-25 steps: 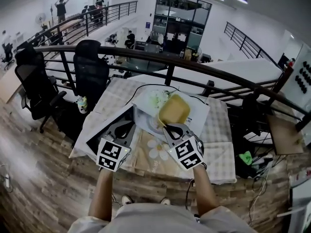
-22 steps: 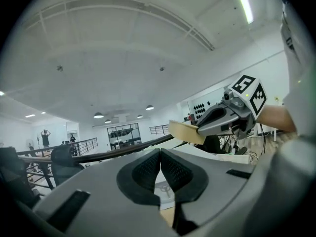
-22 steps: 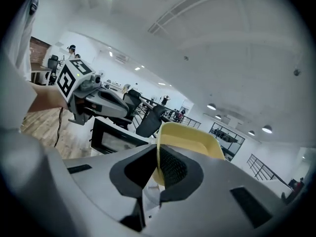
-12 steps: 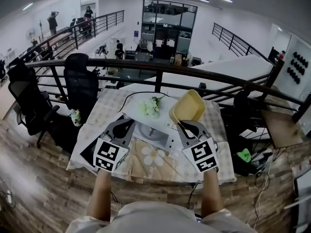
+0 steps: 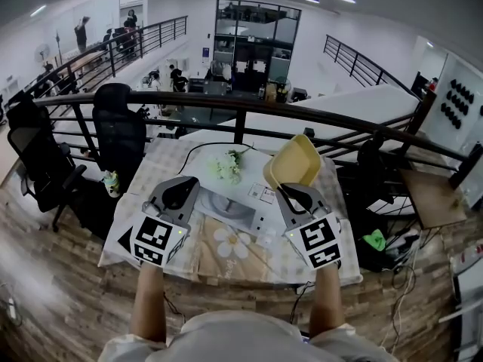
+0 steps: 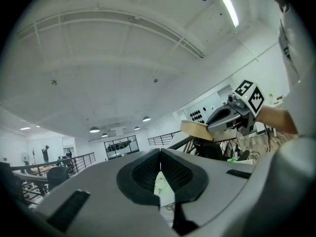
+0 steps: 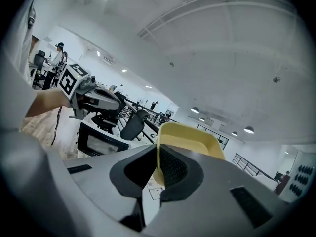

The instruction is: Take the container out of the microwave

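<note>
Pinching thin rim of rounded yellow container (image 5: 293, 161) (smooth, shallow)

Head camera steeply above table (image 5: 204, 259); gripper cameras level, close.

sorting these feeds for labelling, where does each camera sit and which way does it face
Head view: on the person's head, facing steeply down at the table; both forearms, left tool and right tool show.
Left gripper view: on the left tool, facing along its shut, empty jaws, out over the hall; right forearm shows.
Right gripper view: on the right tool, facing along jaws clamped on the yellow container; left forearm shows.
Shared: each gripper view catches the other tool; all three show the container.
</note>
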`<state>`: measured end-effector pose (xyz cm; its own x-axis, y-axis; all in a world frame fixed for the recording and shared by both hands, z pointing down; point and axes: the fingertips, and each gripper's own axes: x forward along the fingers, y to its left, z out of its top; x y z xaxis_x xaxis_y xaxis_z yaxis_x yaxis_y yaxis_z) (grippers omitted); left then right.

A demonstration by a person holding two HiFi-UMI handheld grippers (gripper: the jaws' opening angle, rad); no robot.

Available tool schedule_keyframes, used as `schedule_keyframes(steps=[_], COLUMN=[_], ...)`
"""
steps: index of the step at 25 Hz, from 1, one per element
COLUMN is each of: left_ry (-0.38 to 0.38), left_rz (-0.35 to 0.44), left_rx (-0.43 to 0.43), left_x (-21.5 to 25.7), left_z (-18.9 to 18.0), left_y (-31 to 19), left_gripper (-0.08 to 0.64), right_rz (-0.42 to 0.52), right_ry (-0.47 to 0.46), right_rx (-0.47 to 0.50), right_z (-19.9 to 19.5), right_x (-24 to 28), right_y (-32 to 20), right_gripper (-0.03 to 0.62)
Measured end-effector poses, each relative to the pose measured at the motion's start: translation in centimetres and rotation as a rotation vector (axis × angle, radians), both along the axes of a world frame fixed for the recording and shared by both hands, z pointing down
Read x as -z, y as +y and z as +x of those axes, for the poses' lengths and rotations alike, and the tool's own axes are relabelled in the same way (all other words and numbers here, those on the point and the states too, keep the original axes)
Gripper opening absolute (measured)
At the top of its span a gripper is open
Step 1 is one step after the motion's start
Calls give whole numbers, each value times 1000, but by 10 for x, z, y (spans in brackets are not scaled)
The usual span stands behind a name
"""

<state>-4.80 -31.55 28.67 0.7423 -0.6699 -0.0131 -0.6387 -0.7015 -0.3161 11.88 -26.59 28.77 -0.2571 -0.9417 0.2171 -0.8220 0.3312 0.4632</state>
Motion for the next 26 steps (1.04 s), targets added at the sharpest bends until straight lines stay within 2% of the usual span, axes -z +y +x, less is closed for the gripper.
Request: schedule_keyframes(steps=[26], left_ry=[-57], left_rz=[-31], left_rx=[24], left_x=[-22], left_z=[8], left_y=[-35], left_gripper=[18], right_rz=[-37], right_ry=[-5], right_rx=[21], right_z=[4], right_x=[-20], right_y=[-34], right_gripper=[29])
